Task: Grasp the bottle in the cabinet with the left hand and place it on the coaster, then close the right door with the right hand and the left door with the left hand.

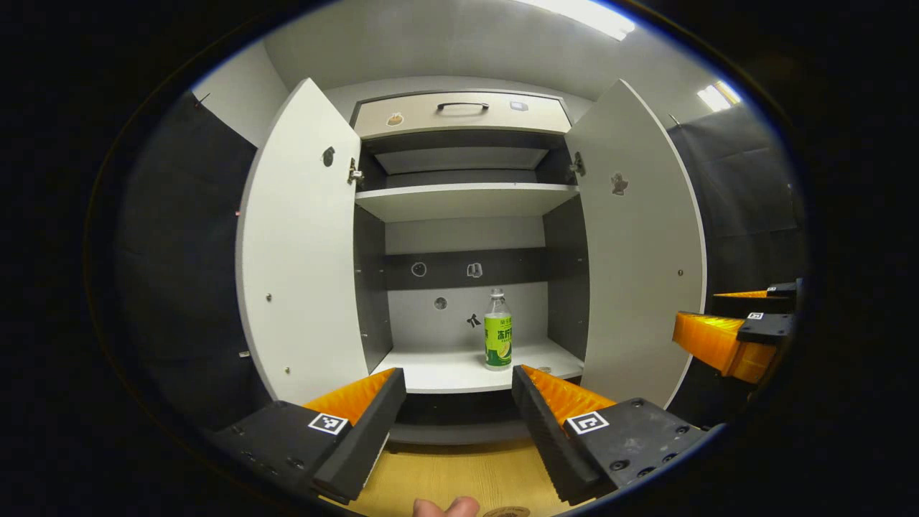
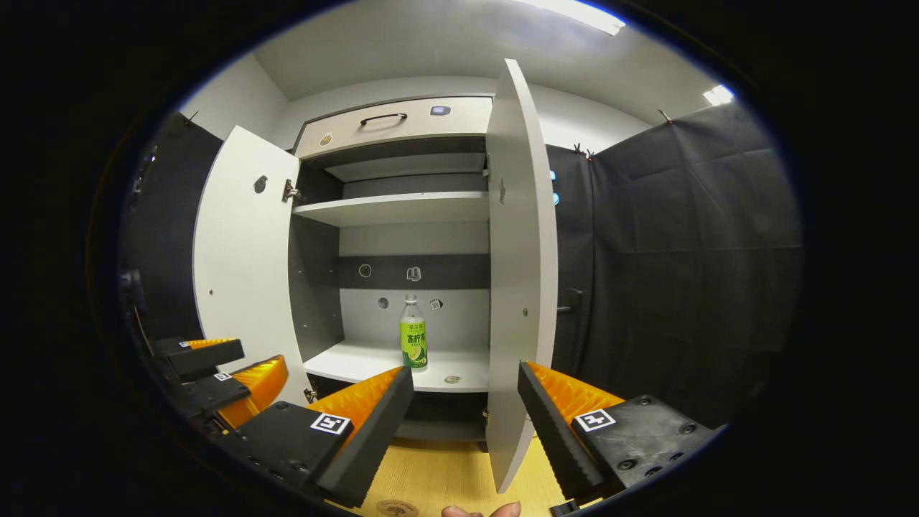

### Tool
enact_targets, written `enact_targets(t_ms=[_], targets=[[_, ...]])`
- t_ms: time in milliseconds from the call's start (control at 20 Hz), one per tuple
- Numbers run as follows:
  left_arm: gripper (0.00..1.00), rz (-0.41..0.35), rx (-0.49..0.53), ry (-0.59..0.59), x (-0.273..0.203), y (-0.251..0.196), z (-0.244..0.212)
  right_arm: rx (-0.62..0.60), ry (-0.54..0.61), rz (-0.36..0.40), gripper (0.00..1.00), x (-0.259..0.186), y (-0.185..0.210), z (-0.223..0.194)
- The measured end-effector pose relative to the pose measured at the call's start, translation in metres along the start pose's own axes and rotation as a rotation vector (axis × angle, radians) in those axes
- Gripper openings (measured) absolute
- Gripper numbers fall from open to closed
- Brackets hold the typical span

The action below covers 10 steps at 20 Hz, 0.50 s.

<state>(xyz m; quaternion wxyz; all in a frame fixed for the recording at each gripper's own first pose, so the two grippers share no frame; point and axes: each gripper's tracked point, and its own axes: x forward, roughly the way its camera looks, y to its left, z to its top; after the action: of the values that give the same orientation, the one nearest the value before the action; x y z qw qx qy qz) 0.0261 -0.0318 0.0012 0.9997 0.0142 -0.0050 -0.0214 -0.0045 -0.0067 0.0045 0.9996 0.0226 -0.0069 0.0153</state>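
A clear bottle (image 1: 497,330) with a green label stands upright on the cabinet's bottom shelf (image 1: 445,373), right of centre. My left gripper (image 1: 458,372) is open in front of the shelf, short of the bottle, with nothing between its fingers. Both white doors stand wide: left door (image 1: 305,244), right door (image 1: 639,244). In the right gripper view the bottle (image 2: 413,334) shows past the right door (image 2: 520,273), seen nearly edge-on. My right gripper (image 2: 466,369) is open and empty, its fingers on either side of that door's lower edge. A round coaster (image 2: 397,508) lies on the wooden table.
The wooden table (image 1: 445,474) runs under the cabinet front. A drawer with a dark handle (image 1: 463,106) tops the cabinet above a bare upper shelf (image 1: 467,194). Black cloth hangs on both sides. A fingertip (image 1: 445,507) shows at the bottom edge.
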Motion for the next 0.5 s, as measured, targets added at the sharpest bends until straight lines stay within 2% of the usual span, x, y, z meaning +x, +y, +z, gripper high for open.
enact_targets(t_ms=[200, 500], targets=[[0.95, -0.042, 0.017, -0.016, 0.032, -0.028, -0.001, 0.023, 0.001, 0.007, 0.97, -0.006, -0.013, -0.003], [0.94, -0.097, 0.002, 0.004, 0.102, -0.067, -0.009, 0.002, -0.019, -0.018, 0.98, -0.015, -0.054, -0.004]])
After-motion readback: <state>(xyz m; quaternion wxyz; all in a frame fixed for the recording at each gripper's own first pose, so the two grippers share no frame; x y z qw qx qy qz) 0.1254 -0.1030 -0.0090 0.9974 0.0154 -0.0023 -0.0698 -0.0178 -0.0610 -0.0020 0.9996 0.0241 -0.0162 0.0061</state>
